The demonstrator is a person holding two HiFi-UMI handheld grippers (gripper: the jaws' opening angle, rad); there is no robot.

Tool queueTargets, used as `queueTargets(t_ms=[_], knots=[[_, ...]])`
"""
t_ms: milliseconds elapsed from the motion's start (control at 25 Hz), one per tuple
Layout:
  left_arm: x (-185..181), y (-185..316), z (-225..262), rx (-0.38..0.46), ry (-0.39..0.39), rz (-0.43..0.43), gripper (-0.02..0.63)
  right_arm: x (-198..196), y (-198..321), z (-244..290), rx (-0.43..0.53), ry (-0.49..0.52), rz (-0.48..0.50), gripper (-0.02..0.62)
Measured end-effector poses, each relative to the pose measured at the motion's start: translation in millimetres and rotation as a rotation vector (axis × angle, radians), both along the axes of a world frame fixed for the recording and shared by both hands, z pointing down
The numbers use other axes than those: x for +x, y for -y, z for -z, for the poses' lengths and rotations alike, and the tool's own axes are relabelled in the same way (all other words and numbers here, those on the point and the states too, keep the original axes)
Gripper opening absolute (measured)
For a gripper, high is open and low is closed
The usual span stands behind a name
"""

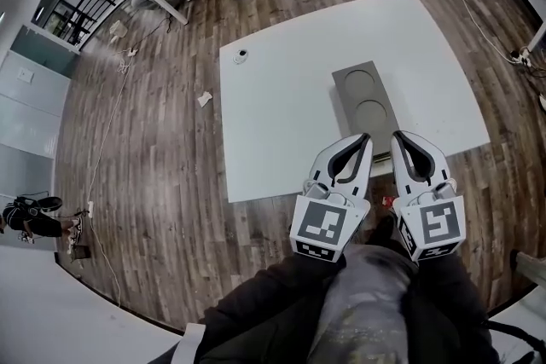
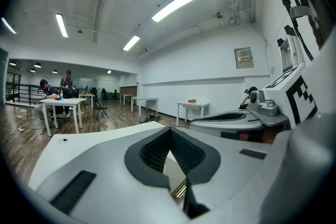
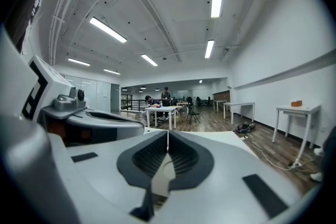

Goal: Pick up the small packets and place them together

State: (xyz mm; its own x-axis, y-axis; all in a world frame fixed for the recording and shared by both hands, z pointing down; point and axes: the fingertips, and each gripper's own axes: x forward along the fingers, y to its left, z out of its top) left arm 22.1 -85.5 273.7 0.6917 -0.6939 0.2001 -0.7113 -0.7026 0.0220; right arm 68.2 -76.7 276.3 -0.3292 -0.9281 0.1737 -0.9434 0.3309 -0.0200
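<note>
Packets could not be identified with certainty on the desk (image 1: 281, 106). Only a small white item (image 1: 241, 55) was seen near its far left corner, too small to be named or for its long axis to be read. The left gripper (image 1: 366, 137) and right gripper (image 1: 398, 135) were held side by side over the near desk edge, each with its jaws closed together and nothing between them. The item lay well ahead and off to their left, so the left gripper was judged the nearer. A grey tray (image 1: 363, 89) with two round recesses lay straight ahead of the jaws.
</note>
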Motion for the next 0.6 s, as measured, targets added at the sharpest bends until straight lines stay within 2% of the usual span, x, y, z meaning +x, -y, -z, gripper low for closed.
queueTargets(t_ms=[240,440,600], knots=[[-5.9,-3.1,-19.9,-0.008,0.012,-0.027,0.003,-3.2,-8.2,-26.8,-0.017,0.008,-0.038,0.006],[-14.1,-4.7,-54.9,0.039,-0.013,-0.018,0.003,-8.2,-27.2,-88.9,-0.032,0.005,-0.059,0.006],[-15.6,-10.4,-89.7,-0.001,0.002,-0.042,0.003,-14.9,-36.8,-136.9,-0.105,-0.005,-0.067,0.006]])
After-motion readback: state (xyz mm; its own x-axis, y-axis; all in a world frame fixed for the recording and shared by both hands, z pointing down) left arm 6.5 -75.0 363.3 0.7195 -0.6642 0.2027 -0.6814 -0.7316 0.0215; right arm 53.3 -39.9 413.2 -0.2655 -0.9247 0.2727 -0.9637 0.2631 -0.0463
